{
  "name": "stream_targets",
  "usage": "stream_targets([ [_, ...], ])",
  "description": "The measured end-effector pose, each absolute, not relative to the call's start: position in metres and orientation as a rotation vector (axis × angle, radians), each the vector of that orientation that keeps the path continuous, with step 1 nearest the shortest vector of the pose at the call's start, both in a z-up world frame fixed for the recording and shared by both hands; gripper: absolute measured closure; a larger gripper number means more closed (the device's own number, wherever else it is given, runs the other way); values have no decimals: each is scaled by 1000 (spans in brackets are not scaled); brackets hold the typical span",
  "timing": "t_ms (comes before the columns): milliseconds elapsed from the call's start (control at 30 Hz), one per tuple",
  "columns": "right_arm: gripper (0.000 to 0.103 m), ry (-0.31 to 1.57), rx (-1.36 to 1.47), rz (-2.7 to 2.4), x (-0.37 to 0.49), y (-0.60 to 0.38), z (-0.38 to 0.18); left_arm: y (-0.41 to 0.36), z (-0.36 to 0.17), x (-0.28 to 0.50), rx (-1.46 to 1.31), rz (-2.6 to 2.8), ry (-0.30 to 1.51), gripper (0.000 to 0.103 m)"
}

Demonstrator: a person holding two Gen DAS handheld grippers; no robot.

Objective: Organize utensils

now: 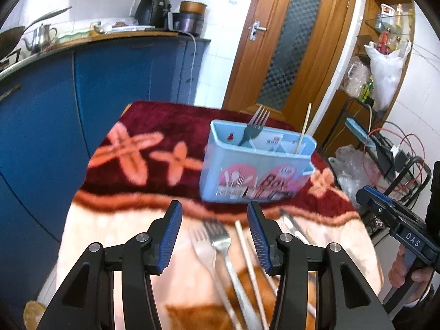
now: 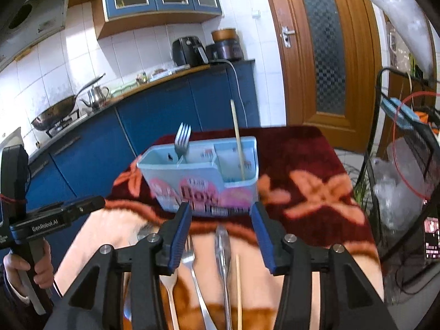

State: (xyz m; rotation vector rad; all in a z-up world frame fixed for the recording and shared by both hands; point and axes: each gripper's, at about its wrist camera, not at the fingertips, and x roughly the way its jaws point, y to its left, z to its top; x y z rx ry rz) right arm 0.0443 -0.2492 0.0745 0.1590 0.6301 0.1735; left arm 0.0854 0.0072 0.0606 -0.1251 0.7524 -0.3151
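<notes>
Both sets of jaws sit roughly half open w/ nothing between the pads: left gripper (image 1: 214, 236) and right gripper (image 2: 221, 236) hover over loose cutlery. Biggest thing ahead is the fuzzy maroon blanket (image 1: 154, 121), then the pale blue plastic organizer box (image 1: 255, 165) just beyond the tips, already holding a fork (image 1: 254, 126) and a chopstick (image 1: 305, 129) upright. Below the jaws: steel forks (image 1: 220, 244) and a wooden chopstick (image 2: 238, 288), long axes running toward the box, so prob. a straight drop-and-pinch. Right one's nearer the chopstick imo.
</notes>
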Motion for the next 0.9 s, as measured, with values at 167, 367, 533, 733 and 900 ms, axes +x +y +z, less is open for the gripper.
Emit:
stream_targets([
  [167,52,693,164,167,36,-253,50,11,38,83,-129,-301,815,52],
  [367,51,753,184,156,33,-256,29,15,12,87,-152,-283,884,52],
  [533,51,793,202,150,34,-260,13,15,-4,93,-166,-281,925,52],
  [733,50,828,223,141,36,-266,-1,12,-15,99,-178,-306,952,52],
  [900,50,843,234,140,35,-270,-7,8,-22,105,-190,-344,971,57],
])
